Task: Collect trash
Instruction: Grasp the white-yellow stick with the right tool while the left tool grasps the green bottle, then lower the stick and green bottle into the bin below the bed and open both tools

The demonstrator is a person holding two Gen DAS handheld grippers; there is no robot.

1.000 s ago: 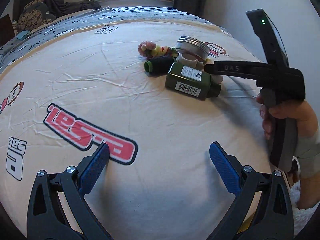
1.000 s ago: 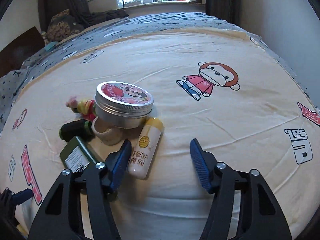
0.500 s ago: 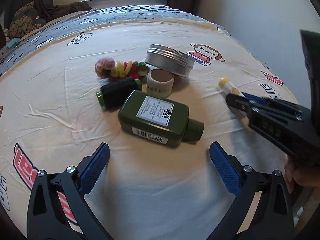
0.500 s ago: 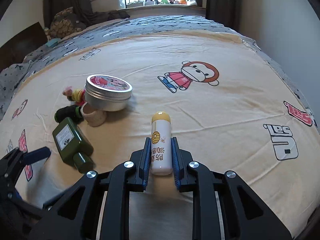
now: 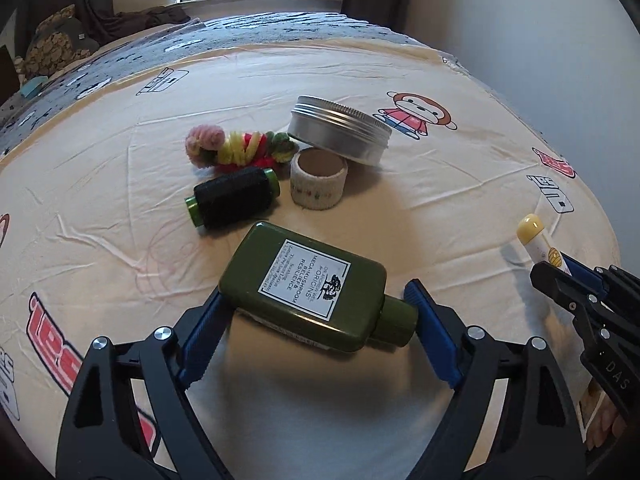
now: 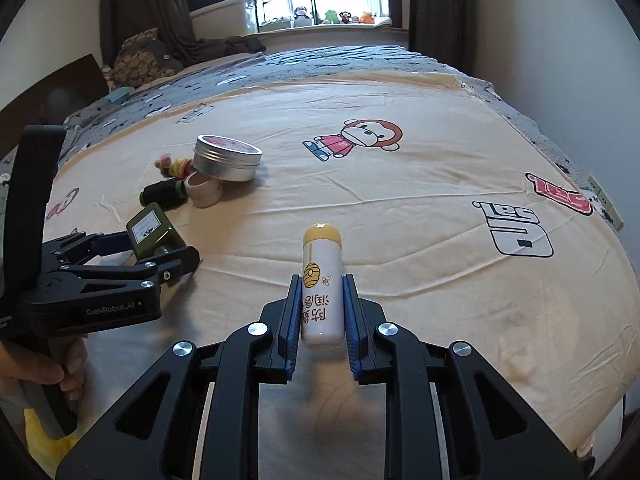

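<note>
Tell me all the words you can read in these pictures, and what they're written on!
"ORIGINS", "MEGA-MUSHROOM", "RELIEF & RESILIENCE": white label on the green bottle; its smaller lines are too small to read.
"GenRobot.AI": side of the left tool.
"DAS": side of the right tool.
Chinese characters under a beehive drawing: the small white tube; upside down, I can't read them.
Red and black logos on the bedsheet: mirrored, unreadable.

On the bed sheet (image 5: pixel 440 208) a bottle (image 5: pixel 304 288) lay nearest the left wrist camera, crosswise between the left gripper's (image 5: pixel 316 312) fingers. Behind it lay a spool (image 5: pixel 232 198) to the left and a tape roll (image 5: pixel 318 179) to the right. Farther back lay hair ties (image 5: pixel 240 148), left of a tin (image 5: pixel 340 130) leaning on the roll.
</note>
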